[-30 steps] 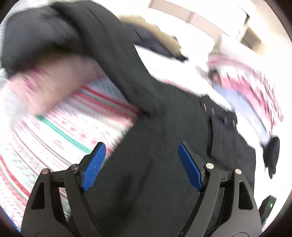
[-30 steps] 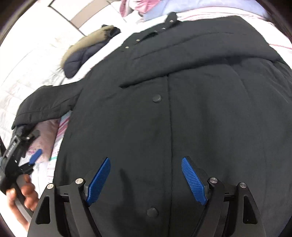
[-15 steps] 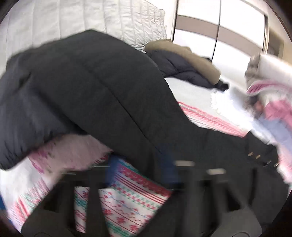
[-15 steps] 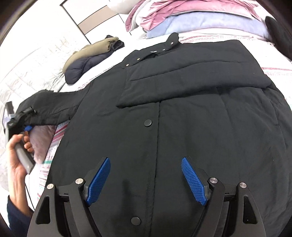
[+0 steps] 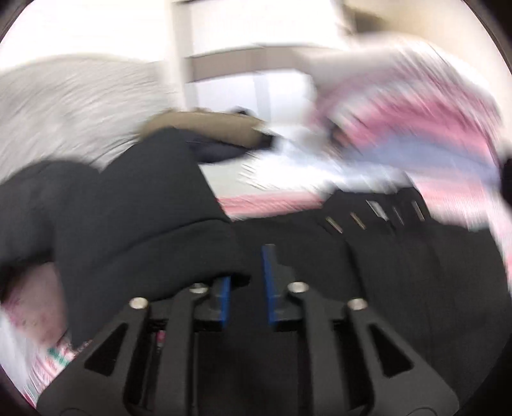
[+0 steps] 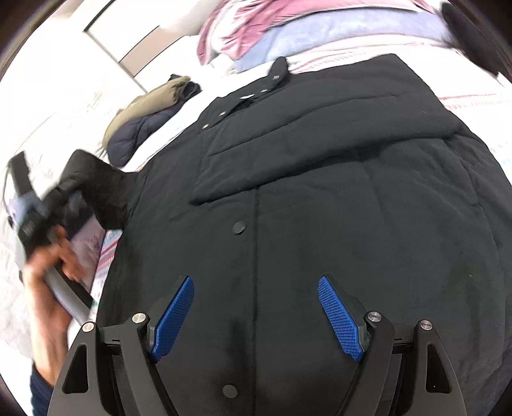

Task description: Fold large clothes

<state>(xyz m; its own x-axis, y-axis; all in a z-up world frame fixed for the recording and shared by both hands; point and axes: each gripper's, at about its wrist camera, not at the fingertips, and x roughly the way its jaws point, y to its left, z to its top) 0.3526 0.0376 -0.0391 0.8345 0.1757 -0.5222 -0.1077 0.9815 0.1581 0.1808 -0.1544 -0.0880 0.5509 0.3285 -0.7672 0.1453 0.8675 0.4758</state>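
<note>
1. The right gripper [image 6: 256, 315] hangs over the lower front of the black padded coat [image 6: 320, 208] with its jaws wide and nothing between them. Its pads [image 6: 339, 316] are blue with a fine diamond grid, set on matte black linkages with silver rivets.
2. The left gripper [image 5: 246, 284] shows a narrow gap between smooth blue pads [image 5: 267, 281], and its jaws are opening. The dark sleeve [image 5: 134, 224] drapes over the left finger; whether fabric sits between the pads I cannot tell, as the view is heavily blurred.
3. The coat lies flat, front up, on the bed, matte and softly quilted, with a stitched placket, round black snaps [image 6: 239, 228] and a stand collar with metal studs.
4. In the right view a hand [image 6: 48, 272] holds the left gripper's handle at the coat's left sleeve.
5. The striped bedspread [image 6: 105, 252] is pink, white and green. A folded navy puffer jacket with an olive hood [image 6: 144, 118] lies beyond, and stacked pink and pale blue bedding [image 6: 320, 28] sits by the collar.
6. Compared with half a second ago, the left gripper has swung in over the coat body, the sleeve coming with it and the collar studs nearer; its jaws, shut then, have parted. The right gripper's spread is unchanged.
</note>
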